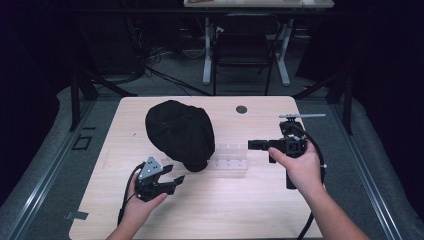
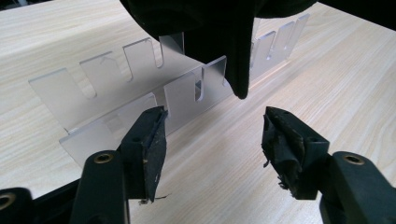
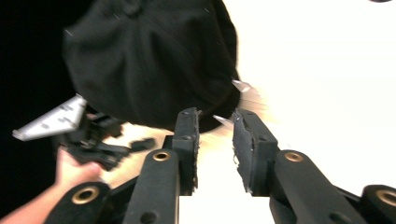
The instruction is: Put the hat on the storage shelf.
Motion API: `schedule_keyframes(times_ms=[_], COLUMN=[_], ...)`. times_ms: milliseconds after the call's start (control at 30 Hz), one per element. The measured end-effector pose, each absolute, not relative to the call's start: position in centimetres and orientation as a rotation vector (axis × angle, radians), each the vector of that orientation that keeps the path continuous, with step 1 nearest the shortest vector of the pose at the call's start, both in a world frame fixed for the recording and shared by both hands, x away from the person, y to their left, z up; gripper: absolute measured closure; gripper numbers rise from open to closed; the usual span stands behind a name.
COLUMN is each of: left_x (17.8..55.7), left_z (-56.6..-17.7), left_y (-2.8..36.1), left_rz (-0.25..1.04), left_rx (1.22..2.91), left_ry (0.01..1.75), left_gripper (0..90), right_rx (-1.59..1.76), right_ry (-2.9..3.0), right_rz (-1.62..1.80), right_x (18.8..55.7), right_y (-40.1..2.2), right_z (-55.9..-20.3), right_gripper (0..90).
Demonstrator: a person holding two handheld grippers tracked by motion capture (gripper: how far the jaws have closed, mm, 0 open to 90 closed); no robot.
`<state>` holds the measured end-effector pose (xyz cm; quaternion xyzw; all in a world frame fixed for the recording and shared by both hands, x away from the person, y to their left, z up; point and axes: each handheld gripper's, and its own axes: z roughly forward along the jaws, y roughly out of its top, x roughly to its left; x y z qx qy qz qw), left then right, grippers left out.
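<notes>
Here, a black cap is draped over one end of a clear slotted acrylic rack on the wooden table. The left gripper is held just beside the cap with jaws spread and empty. The right gripper is seen near the rack's other end, jaws parted, nothing clasped.

A light wooden table bears a clear slotted rack, black cap draped over it

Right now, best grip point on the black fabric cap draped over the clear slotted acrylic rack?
Probably the black fabric cap at its low front edge hanging over the clear slotted acrylic rack, approached from the person's side. That flap dangles free past the rack wall, directly ahead of the open left gripper, so the jaws can close on cloth alone.
</notes>
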<state>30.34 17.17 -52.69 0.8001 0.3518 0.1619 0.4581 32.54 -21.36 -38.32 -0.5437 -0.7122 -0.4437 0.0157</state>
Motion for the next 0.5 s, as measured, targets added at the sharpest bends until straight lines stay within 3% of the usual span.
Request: schedule_keyframes(times_ms=[500], left_x=[30.5], left_z=[-52.5], left_y=[16.2], left_rz=[0.392], left_rx=[1.922], left_ry=[0.852], left_gripper=[42.6], right_rx=[-1.725], right_ry=[-2.400], right_rz=[-1.515], right_x=[28.8], right_y=[-22.0], right_z=[-43.9], right_gripper=[57.9])
